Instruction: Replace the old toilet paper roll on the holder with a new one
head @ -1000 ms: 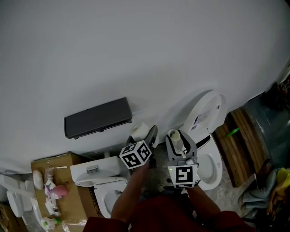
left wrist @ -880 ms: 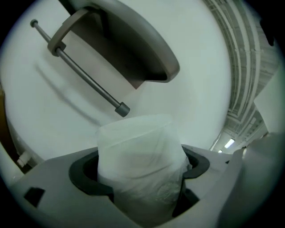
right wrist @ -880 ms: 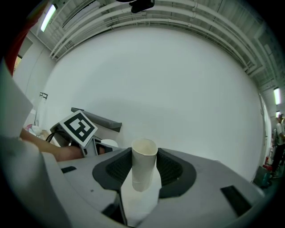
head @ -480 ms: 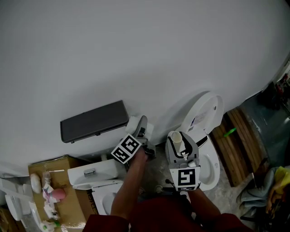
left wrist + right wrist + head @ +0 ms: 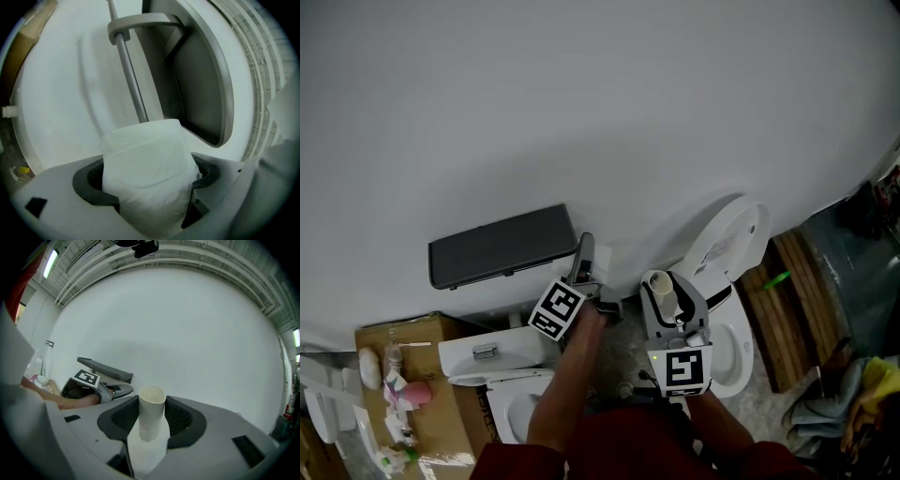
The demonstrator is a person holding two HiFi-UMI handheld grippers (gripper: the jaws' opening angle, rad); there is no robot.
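Between the jaws of our left gripper (image 5: 147, 185) we are carrying the new white, soft-sided toilet paper roll (image 5: 145, 152), with both dark pads pressing into its flanks. It is sitting just in front of the slim grey metal holder rod (image 5: 131, 79), whose lower end is disappearing behind it. The main risk, as we are judging it, is at that rod. We are not seeing the roll's core from here, nor which end of the rod is free, so a roll brought in off-axis could butt against the metal instead of sliding on. Squeezing harder to steady it could flatten the core and make threading worse. The dark grey rectangular holder cover (image 5: 502, 246) is hanging close beside the rod, and a nudge from the roll or gripper could swing it into the way. Our right gripper (image 5: 151, 427) is clamping the old bare cardboard tube (image 5: 151, 406) upright, a white scrap of paper trailing beneath it, well apart from the holder. With attention going to the left side, that light tube could be slipping loose, and the white open toilet bowl (image 5: 741, 361) is lying right below it against the plain white wall (image 5: 581, 112).
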